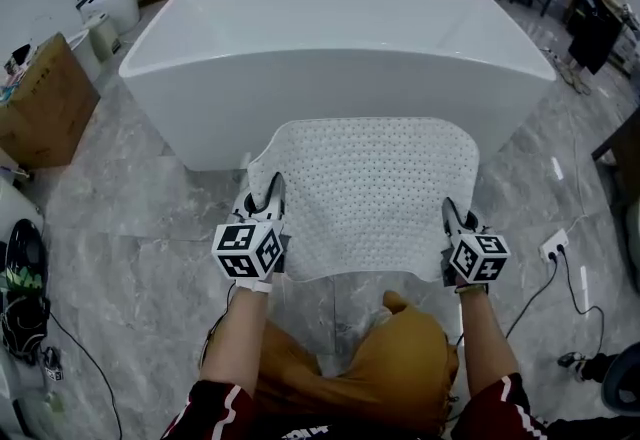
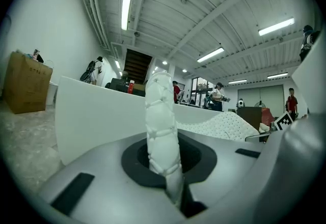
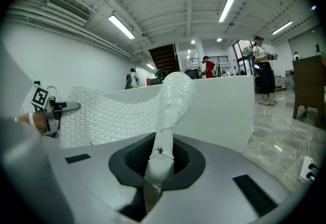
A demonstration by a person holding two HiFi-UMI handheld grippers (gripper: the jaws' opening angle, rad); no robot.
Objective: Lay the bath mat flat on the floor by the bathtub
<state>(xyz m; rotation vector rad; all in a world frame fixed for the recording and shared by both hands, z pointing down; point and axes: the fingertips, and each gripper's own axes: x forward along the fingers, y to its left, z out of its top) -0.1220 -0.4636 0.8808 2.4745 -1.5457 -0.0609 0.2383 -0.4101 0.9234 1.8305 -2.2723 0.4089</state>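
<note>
A white perforated bath mat (image 1: pixel 372 190) hangs spread between my two grippers, just in front of the white bathtub (image 1: pixel 330 38). My left gripper (image 1: pixel 268 213) is shut on the mat's near left corner, and my right gripper (image 1: pixel 452 228) is shut on its near right corner. The far edge of the mat rests against the tub's front wall. In the left gripper view the pinched mat edge (image 2: pixel 162 126) stands up out of the jaws. The right gripper view shows the mat's other edge (image 3: pixel 170 103) clamped the same way, with the left gripper (image 3: pixel 46 108) across the sheet.
Grey marble floor (image 1: pixel 130 218) lies around the tub. A cardboard box (image 1: pixel 45 103) stands at the left. A power strip with cable (image 1: pixel 553 246) lies on the floor at the right. People and furniture stand beyond the tub. My knees in tan trousers (image 1: pixel 400 358) are under the mat.
</note>
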